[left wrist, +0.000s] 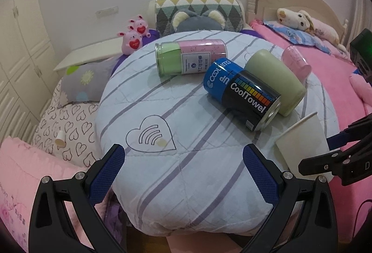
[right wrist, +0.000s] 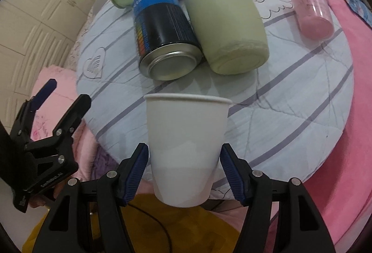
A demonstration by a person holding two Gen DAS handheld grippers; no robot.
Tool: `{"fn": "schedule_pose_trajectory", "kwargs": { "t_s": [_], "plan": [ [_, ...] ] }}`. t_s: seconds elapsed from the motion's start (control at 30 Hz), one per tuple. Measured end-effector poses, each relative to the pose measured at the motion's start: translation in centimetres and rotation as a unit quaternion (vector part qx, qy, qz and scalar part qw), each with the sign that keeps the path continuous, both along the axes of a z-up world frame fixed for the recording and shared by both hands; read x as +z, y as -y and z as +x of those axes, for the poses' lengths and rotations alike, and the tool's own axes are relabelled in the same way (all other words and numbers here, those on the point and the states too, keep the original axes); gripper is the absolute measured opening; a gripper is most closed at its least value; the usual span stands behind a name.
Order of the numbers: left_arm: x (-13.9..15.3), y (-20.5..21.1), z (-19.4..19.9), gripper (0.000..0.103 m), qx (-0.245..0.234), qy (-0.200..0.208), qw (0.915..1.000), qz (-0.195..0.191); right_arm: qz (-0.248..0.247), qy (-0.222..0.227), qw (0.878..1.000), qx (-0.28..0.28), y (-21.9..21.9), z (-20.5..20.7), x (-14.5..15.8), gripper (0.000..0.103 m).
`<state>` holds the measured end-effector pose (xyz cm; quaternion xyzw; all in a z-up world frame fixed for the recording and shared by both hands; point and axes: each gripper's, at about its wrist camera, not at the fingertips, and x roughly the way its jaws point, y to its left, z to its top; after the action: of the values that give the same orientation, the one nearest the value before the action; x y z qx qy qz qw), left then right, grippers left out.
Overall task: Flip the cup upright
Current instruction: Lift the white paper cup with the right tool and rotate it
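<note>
A white paper cup (right wrist: 186, 150) stands between my right gripper's blue pads (right wrist: 137, 171), rim up and base toward me, at the near edge of the round striped cushion (right wrist: 290, 99). My right gripper (right wrist: 184, 174) is shut on its lower wall. The cup also shows in the left wrist view (left wrist: 304, 143), tilted, with the right gripper (left wrist: 334, 148) on it. My left gripper (left wrist: 183, 174) is open and empty above the cushion's (left wrist: 186, 183) near edge; it shows in the right wrist view (right wrist: 62, 99) at the left.
On the cushion lie a black and blue CoolTowel can (left wrist: 241, 95), a green cup (left wrist: 276, 83), a pink cup (left wrist: 296, 62) and a green and pink jar (left wrist: 188, 57). Pillows and plush toys (left wrist: 134, 34) lie beyond; pink bedding (left wrist: 337, 76) lies to the right.
</note>
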<state>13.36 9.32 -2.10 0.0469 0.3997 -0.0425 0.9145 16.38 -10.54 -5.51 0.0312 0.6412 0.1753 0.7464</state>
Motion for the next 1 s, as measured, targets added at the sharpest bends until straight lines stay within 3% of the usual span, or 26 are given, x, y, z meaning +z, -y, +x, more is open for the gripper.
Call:
{"fn": "schedule_pose_trajectory", "kwargs": {
  "t_s": [0.3,0.53,0.77,1.0],
  "plan": [
    [1.7,2.0,-1.4,0.103,-0.001,0.006,1.0,-0.006,0.008,0.013,1.0,0.021,1.4,-0.6,1.0,0.065],
    [2.2,4.9,-2.0,0.103,-0.009,-0.006,0.9999,-0.005,0.058,0.045,0.997,0.007,4.4,-0.8,2.6,0.065],
    [2.3,8.6,-1.9,0.103,-0.025,-0.022,0.9994,-0.011,0.019,0.106,0.994,-0.009,7.7,-1.2,3.6,0.065],
    [2.0,11.4,-0.9,0.103,-0.018,-0.039,0.999,-0.015,0.009,0.11,0.994,-0.007,10.8,-0.6,2.8,0.065]
  ]
}}
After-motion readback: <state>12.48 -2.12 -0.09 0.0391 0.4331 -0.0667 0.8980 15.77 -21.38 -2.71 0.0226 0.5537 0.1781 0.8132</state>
